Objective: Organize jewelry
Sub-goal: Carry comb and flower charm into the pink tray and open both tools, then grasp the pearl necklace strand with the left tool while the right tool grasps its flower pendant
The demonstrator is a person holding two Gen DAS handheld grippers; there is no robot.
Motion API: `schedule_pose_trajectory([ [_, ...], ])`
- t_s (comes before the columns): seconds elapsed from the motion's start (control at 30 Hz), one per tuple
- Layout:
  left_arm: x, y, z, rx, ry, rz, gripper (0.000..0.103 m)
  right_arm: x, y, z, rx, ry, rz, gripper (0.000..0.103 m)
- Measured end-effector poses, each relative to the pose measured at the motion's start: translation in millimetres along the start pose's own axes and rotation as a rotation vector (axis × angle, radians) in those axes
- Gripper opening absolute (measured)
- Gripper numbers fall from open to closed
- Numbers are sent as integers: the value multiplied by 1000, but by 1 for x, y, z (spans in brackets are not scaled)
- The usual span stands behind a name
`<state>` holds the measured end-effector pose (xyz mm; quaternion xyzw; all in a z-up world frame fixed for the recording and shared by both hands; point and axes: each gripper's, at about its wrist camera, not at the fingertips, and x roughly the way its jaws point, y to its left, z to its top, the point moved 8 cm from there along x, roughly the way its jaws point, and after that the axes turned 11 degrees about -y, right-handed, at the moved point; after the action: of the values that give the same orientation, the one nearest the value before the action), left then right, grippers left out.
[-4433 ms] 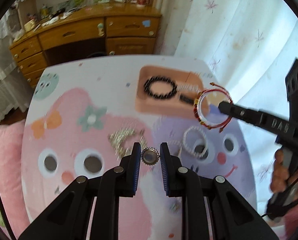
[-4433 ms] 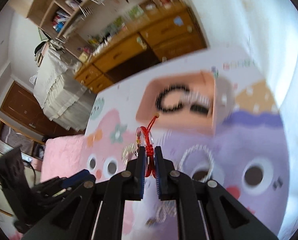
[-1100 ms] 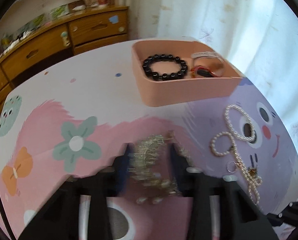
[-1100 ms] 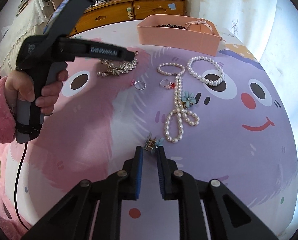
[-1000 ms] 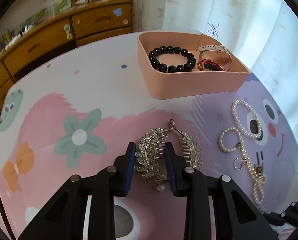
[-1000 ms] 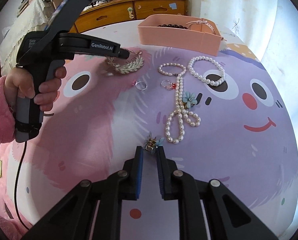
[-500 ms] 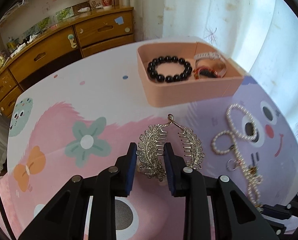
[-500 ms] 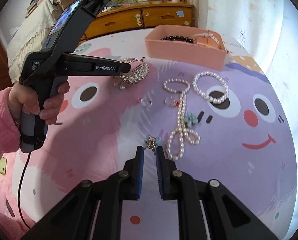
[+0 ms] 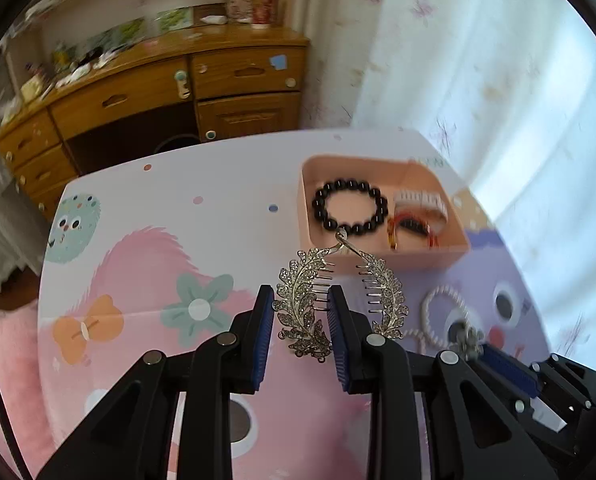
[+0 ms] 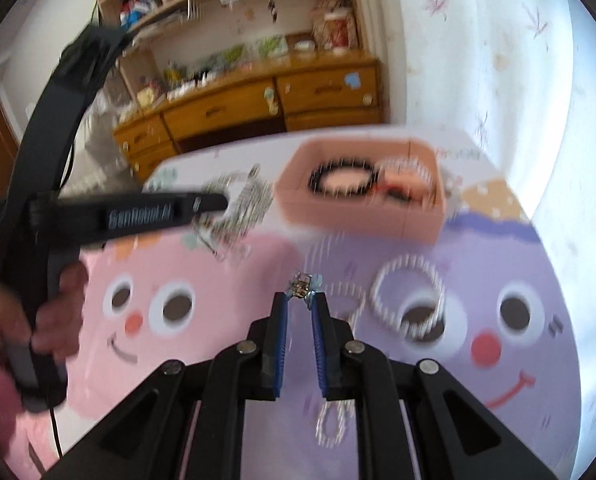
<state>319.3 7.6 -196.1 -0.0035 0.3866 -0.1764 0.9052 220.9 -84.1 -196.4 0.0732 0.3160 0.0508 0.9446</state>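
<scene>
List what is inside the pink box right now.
The pink box holds a black bead bracelet on its left and a watch with a red cord bangle on its right. The hair comb tip covers a bit of the bracelet.

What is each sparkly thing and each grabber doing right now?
Left gripper: jaws shut on one leaf of the comb.
Leaf hair comb: held up, off the table.
Right gripper: jaws shut on the small clip.
Small clip: pinched at the tips, lifted.
Pink box: open, on the table.
Black bead bracelet: lying in the box.
Pearl necklace: on the table, blurred.
</scene>
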Motion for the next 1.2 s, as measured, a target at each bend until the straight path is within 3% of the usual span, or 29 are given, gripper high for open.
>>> schedule_pose_trajectory([
  [0.3, 1, -9, 43, -87, -103, -9, 25, 17, -17, 72, -22, -163, 7, 12],
  [0.53, 8, -13, 75, -147, -170, -20, 25, 30, -32, 106, -46, -199, 13, 12],
  [0.77, 29, -22, 82, -162, -176, -26, 25, 45, -45, 114, -62, -174, 29, 12],
  [0.8, 33, -22, 81, -173, -171, -25, 30, 48, -48, 112, -60, -164, 34, 12],
  [0.83, 36, -21, 80, -190, -161, -22, 45, 50, -50, 110, -60, -154, 32, 13],
  [0.9, 39, -17, 78, -218, -145, -14, 64, 59, -53, 104, -59, -96, 43, 17],
  [1.0, 36, -11, 76, -239, -147, 4, 65, 58, -59, 103, -49, -86, 64, 35],
  [1.2, 27, 6, 63, -245, -122, 85, 68, 51, -75, 104, 9, -57, 106, 42],
])
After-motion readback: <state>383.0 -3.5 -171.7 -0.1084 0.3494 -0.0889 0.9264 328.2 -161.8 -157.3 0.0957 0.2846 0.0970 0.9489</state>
